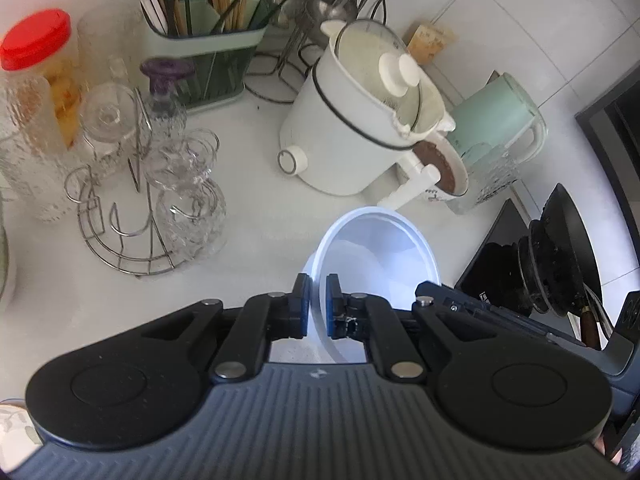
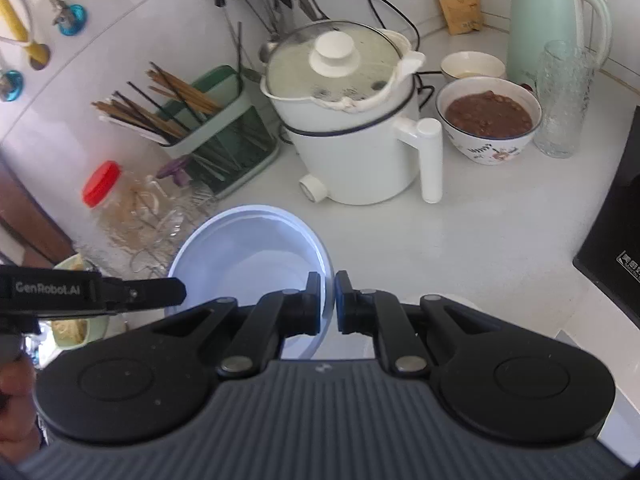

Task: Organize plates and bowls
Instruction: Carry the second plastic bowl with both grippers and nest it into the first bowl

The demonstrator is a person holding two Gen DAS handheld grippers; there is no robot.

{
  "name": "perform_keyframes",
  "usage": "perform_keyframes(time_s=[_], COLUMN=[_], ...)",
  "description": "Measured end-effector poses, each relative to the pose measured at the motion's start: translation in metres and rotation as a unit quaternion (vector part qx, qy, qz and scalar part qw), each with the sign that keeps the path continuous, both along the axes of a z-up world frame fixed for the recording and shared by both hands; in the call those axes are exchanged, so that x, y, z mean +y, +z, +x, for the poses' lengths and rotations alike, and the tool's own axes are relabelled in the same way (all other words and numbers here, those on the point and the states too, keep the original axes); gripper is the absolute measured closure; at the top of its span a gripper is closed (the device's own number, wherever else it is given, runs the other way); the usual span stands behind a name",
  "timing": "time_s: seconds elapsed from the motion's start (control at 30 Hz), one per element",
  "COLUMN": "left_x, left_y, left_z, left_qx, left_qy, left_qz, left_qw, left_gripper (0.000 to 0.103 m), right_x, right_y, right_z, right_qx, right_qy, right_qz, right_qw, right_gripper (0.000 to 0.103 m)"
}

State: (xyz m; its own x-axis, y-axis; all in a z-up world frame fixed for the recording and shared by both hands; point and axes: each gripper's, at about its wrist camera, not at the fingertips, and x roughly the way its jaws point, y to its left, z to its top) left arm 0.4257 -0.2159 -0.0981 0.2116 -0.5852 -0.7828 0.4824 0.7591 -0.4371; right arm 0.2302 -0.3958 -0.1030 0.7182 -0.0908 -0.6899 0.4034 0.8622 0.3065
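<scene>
The white bowl (image 1: 376, 256) is held above the worktop (image 1: 248, 248), its rim pinched on opposite sides: the left tongs (image 1: 318, 300) are clenched on one edge, the right tongs (image 2: 328, 300) on the other. It is judged light, stiff, smooth and probably slippery, so the thin rim is the only sound hold. Open room lies ahead on the right; the white pot (image 2: 352, 140), the filled bowl (image 2: 488, 120) and the glass rack (image 1: 152, 200) are best avoided.

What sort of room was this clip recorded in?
Most likely a home kitchen counter: a chopstick holder full of chopsticks, a white electric cooking pot with a lid, and a pale green kettle against a tiled wall.
</scene>
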Motion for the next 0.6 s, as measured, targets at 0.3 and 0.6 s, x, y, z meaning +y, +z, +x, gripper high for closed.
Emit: perform_keyframes(time_s=[0.3,0.6], left_x=[0.03,0.065], left_y=[0.018,0.015], left_z=[-0.018,-0.04], left_qx=[-0.036,-0.036], left_qy=[0.013,0.042], left_qz=[-0.016,-0.026], left_qw=[0.9991,0.9981], left_gripper=[0.095,0.095], right_x=[0.02,0.04], right_y=[0.009,0.012], right_z=[-0.011,-0.018], right_qx=[-0.021,-0.024], right_qy=[0.024,0.058], right_qz=[0.009,0.011], right_qw=[0.999,0.998], right_gripper=[0.093,0.093])
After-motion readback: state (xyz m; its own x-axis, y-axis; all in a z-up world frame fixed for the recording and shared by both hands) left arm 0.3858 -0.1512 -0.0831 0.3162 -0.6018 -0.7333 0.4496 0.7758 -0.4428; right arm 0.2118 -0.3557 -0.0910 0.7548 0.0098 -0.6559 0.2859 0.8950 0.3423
